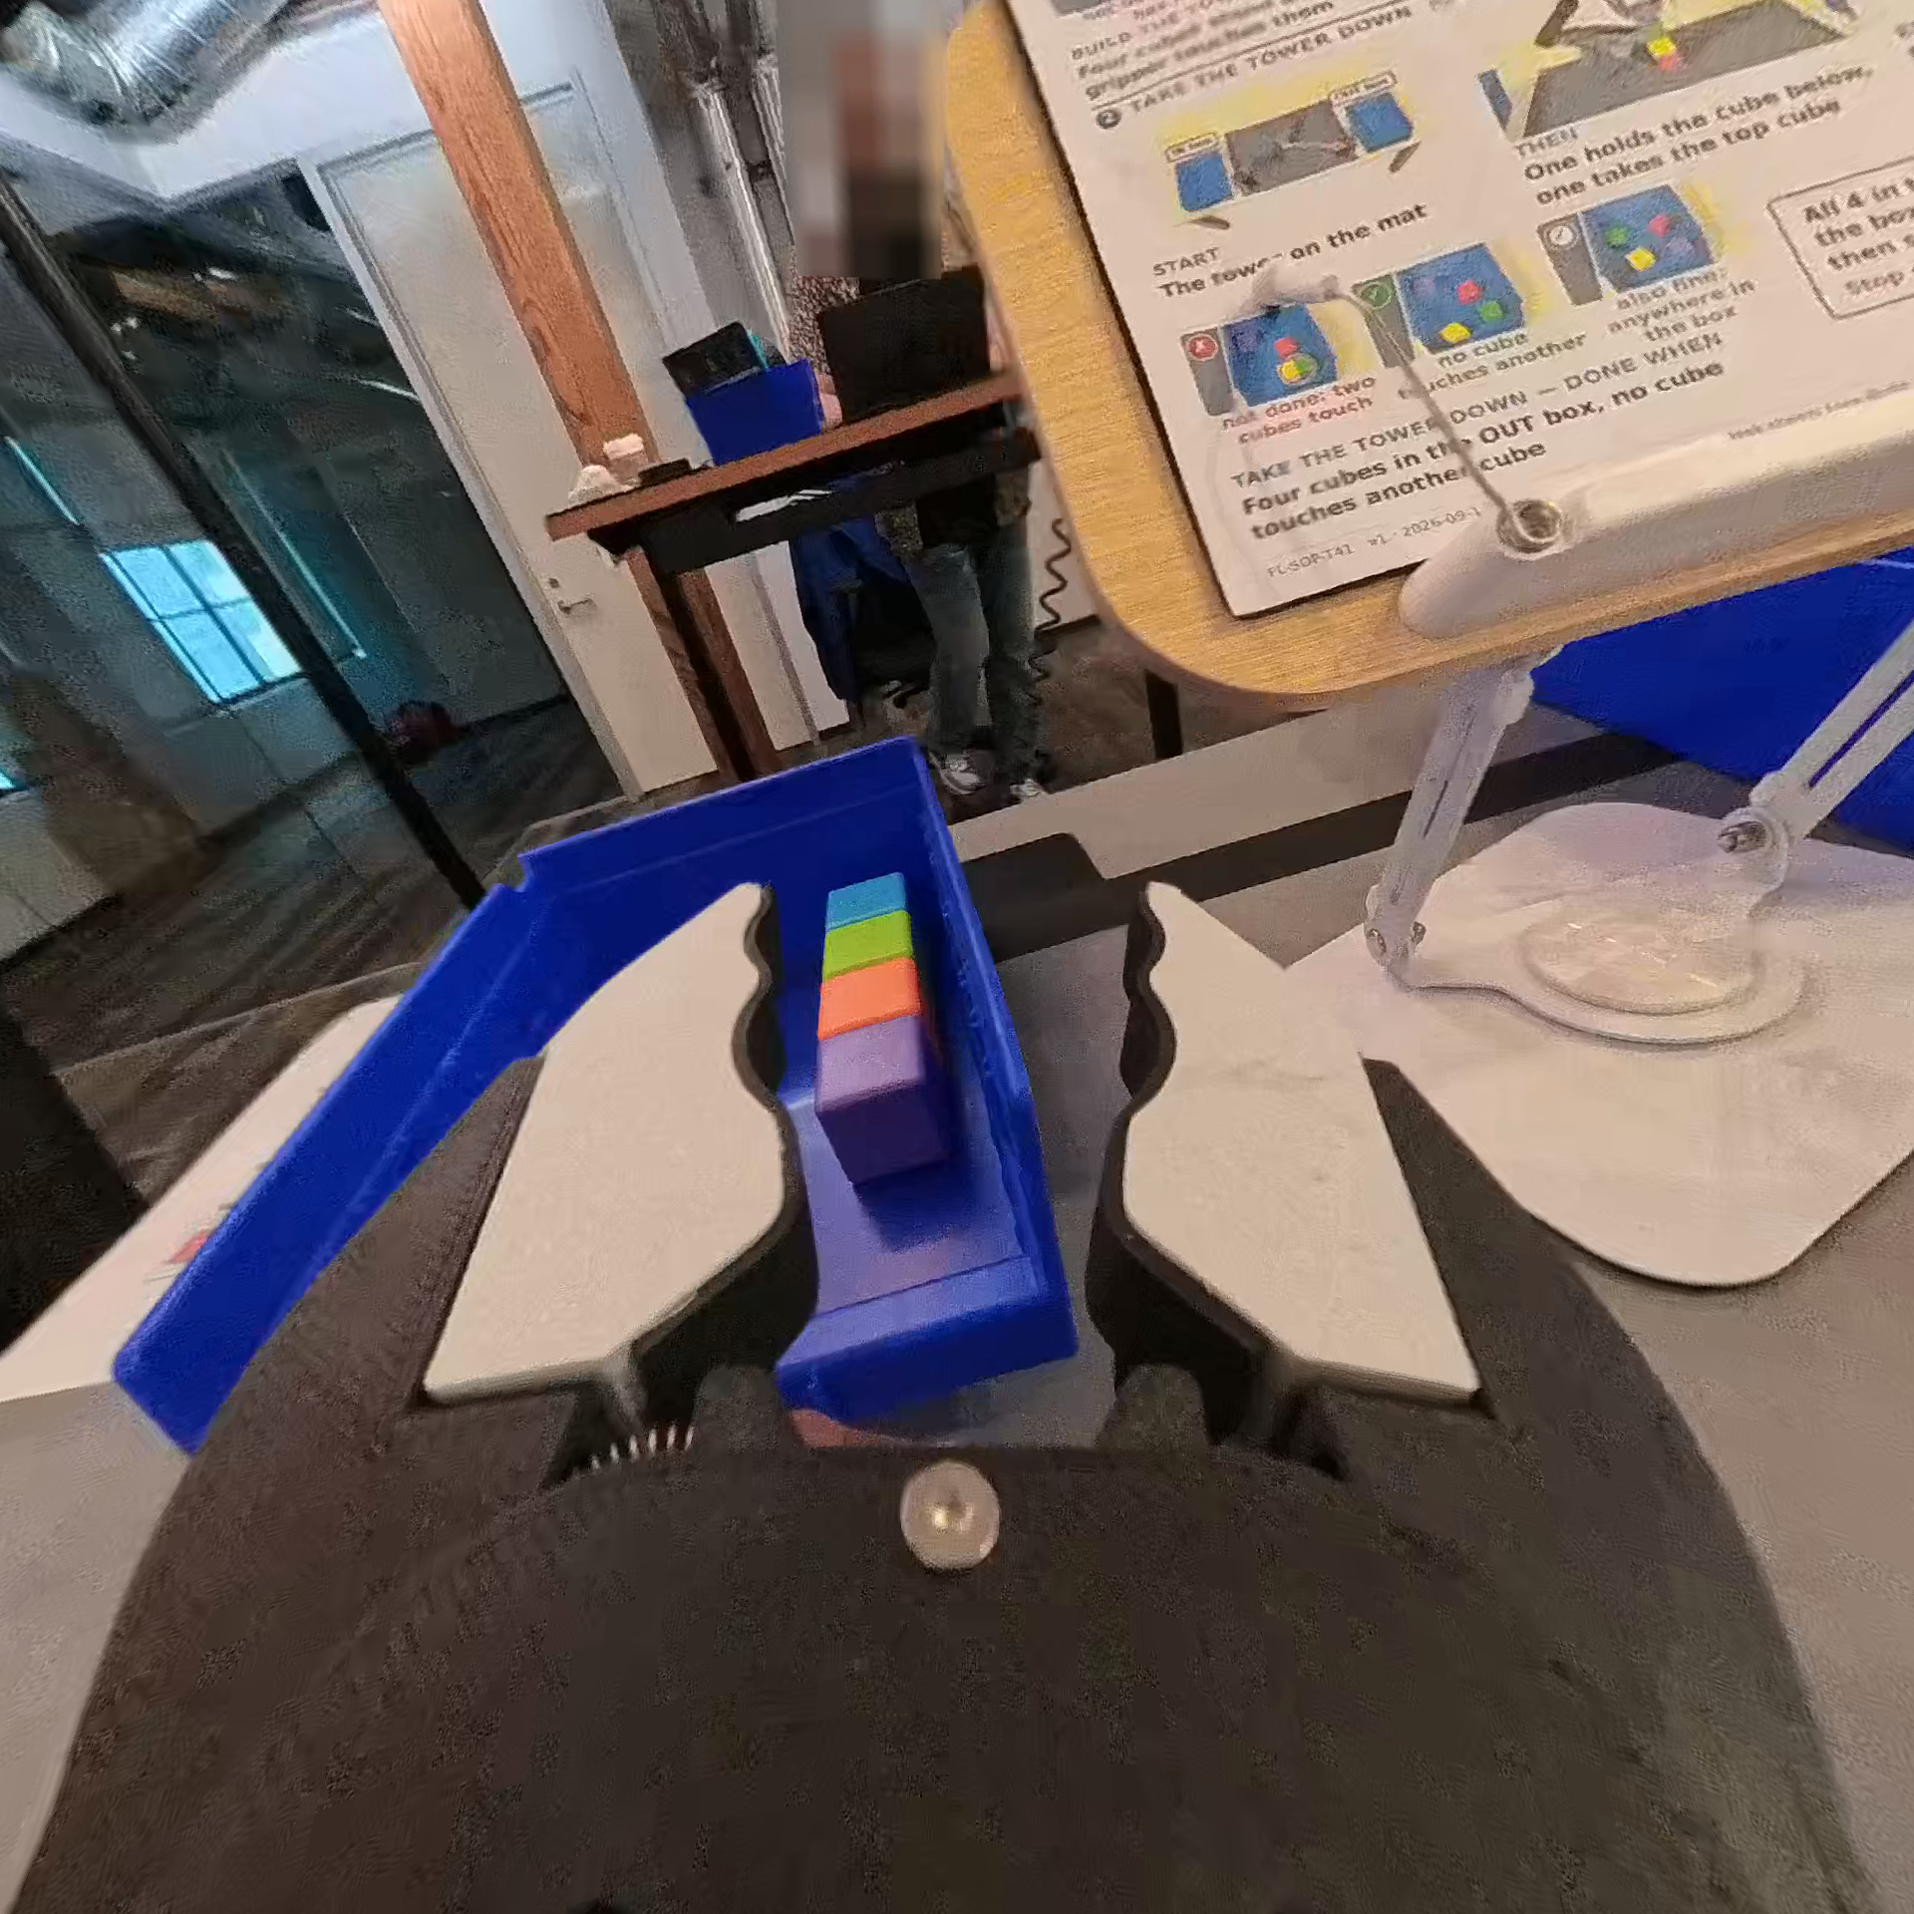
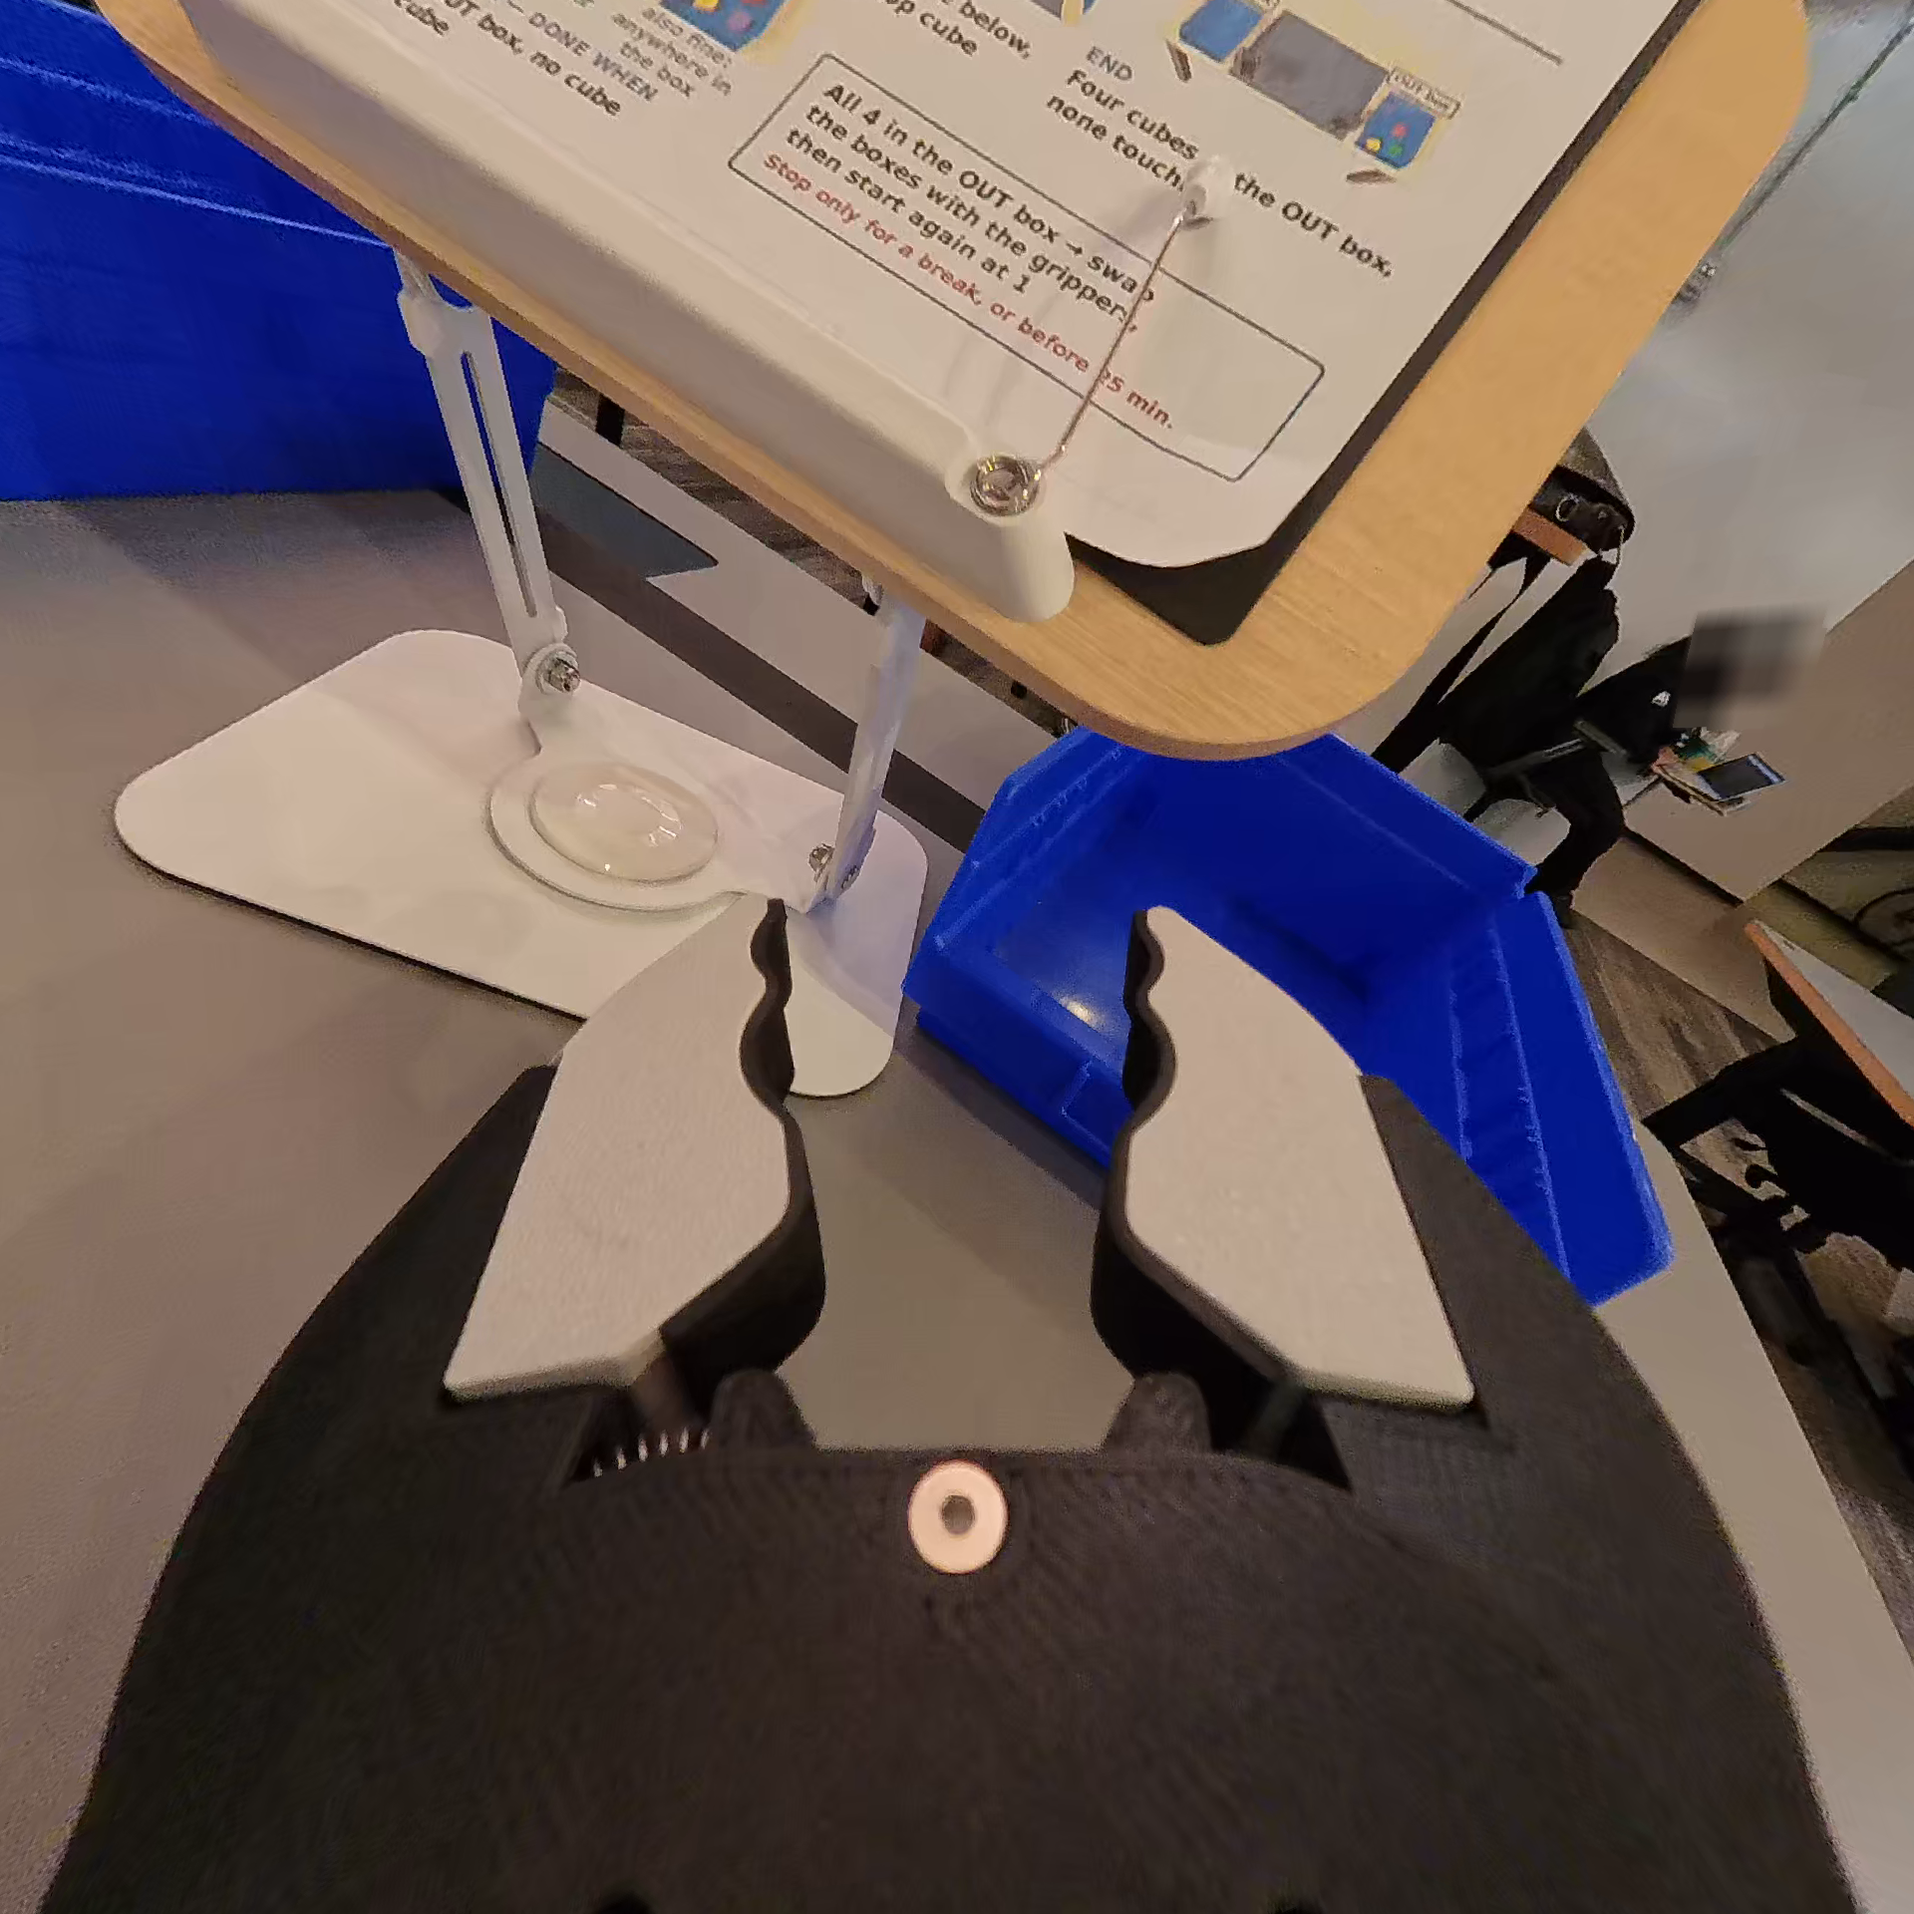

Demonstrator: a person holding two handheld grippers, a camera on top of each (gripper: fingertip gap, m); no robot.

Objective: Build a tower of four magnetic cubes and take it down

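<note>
Left hand-held gripper (image 1: 948, 911): matte black textured plastic body, two pale grey flat-faced fingers (image 1: 642, 1119) with wavy black inner edges, silver round-head screw (image 1: 949, 1514) at centre, small coil spring (image 1: 647, 1442) near left finger base.

Right hand-held gripper (image 2: 953, 932): same build; white-ringed fastener (image 2: 956, 1515) at centre.

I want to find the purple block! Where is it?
In the left wrist view, the purple cube lies inside the blue bin, nearest the camera in a row, touching the orange cube, between the open left gripper's fingers.
</note>
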